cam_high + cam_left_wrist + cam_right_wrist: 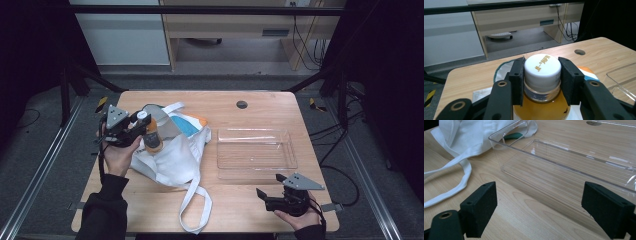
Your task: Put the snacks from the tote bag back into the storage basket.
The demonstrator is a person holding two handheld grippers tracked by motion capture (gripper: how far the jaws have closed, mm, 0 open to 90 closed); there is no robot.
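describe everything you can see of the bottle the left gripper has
The bottle is clear, plastic by its look, and filled with amber-orange liquid. It has a ribbed white screw cap with small gold lettering on top and a clear ring below it. It stands roughly upright above the mouth of the white tote bag at the table's left. The left gripper is shut on it, its black pads pressing the cap from both sides. Its lower part is hidden.
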